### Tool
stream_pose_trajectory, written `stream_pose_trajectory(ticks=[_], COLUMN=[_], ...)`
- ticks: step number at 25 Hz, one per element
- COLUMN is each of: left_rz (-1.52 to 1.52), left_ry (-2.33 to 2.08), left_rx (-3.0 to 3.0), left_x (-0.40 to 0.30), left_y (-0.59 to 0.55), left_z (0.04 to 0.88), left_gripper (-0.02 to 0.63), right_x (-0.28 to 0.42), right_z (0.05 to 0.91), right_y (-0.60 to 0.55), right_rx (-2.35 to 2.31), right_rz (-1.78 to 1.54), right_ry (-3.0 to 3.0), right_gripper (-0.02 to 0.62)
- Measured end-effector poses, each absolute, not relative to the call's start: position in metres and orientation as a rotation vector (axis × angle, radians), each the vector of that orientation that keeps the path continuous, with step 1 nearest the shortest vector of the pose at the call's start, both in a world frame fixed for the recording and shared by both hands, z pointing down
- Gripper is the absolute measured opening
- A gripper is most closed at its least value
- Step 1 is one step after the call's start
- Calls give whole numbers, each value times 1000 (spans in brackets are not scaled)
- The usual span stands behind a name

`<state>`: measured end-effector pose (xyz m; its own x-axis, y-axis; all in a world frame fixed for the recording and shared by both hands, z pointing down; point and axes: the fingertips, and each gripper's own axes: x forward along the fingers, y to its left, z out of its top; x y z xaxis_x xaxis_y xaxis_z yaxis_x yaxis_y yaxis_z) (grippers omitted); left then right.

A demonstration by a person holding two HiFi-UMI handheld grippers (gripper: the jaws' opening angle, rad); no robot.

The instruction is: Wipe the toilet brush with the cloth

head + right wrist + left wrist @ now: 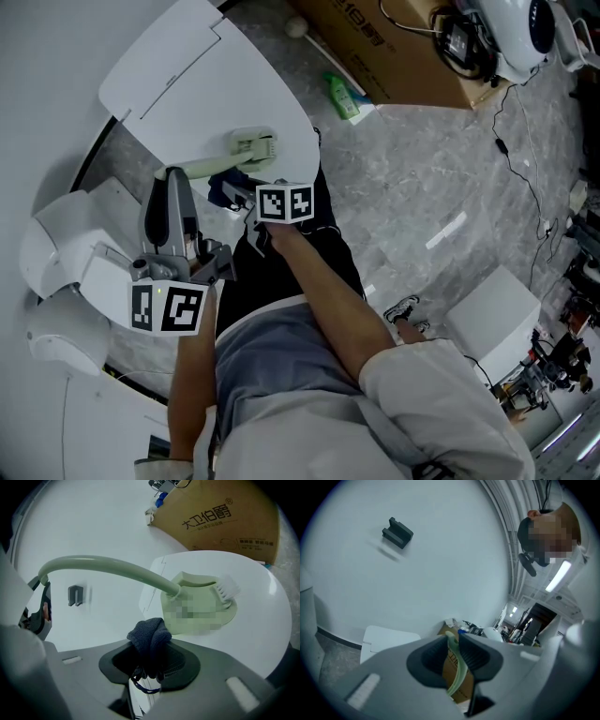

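Left gripper (453, 644) clenched on toilet brush (117, 569) handle | right gripper (150, 657) grasping dark cloth (149, 637) just beside brush head | over white lid (267, 616) edge

Grey marble floor (422, 187), white wall (440, 550), cardboard box (403, 66)

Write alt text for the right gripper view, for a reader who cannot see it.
The right gripper is shut on a dark blue cloth, close in front of the pale green toilet brush, whose white-bristled head is over a white toilet lid. A cardboard box stands behind.
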<state>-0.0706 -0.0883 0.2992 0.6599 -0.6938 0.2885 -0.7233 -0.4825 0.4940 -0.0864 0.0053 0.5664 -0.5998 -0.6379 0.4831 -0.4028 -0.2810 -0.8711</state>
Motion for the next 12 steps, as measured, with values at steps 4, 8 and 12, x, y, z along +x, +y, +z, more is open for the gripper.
stream_pose_trajectory(ticks=[4, 8, 12], left_rz=[57, 52, 59], left_ry=[-1089, -1078, -1081], left_rx=[2289, 2289, 2290], left_x=[-71, -71, -71], left_y=[-90, -89, -88], left_z=[298, 299, 299], left_gripper=[0, 0, 0], right_x=[-84, -65, -52], right_z=[563, 567, 571], right_y=[7, 13, 22], right_rx=[-1296, -1334, -1323], right_rz=[-2000, -1996, -2010], right_ry=[1754, 1660, 1623], right_gripper=[110, 110, 110])
